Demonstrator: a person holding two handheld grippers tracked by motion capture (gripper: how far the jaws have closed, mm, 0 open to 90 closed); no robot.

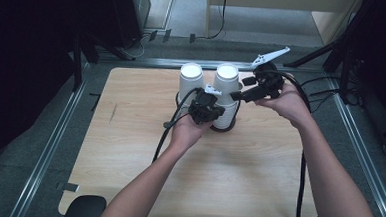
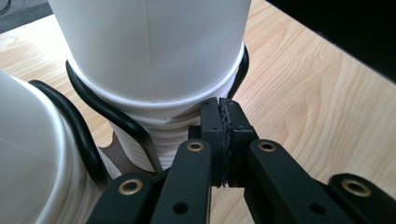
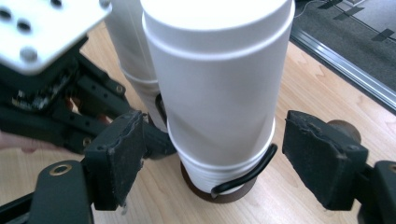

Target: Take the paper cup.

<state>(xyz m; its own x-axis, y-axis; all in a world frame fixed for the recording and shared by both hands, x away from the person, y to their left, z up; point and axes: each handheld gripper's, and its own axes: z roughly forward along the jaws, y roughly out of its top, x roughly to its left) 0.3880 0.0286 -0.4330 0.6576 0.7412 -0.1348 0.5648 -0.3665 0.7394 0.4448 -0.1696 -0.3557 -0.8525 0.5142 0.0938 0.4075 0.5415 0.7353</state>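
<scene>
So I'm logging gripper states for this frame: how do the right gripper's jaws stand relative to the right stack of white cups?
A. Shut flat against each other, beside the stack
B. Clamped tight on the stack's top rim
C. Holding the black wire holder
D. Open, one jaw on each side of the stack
D. In the right gripper view the right gripper has its jaws wide apart, one on each side of the right stack of white cups, with a gap on both sides.

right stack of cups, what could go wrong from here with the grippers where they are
1. The right gripper is open with its jaws either side of the right cup stack; the cups are thin and could dent if squeezed hard.
2. The stack is tall and stands in a black wire holder, close beside the left cup stack; a tilted pull might drag the holder or knock the neighbour.
3. The left gripper is shut low by the holder, so the two grippers may collide.
</scene>
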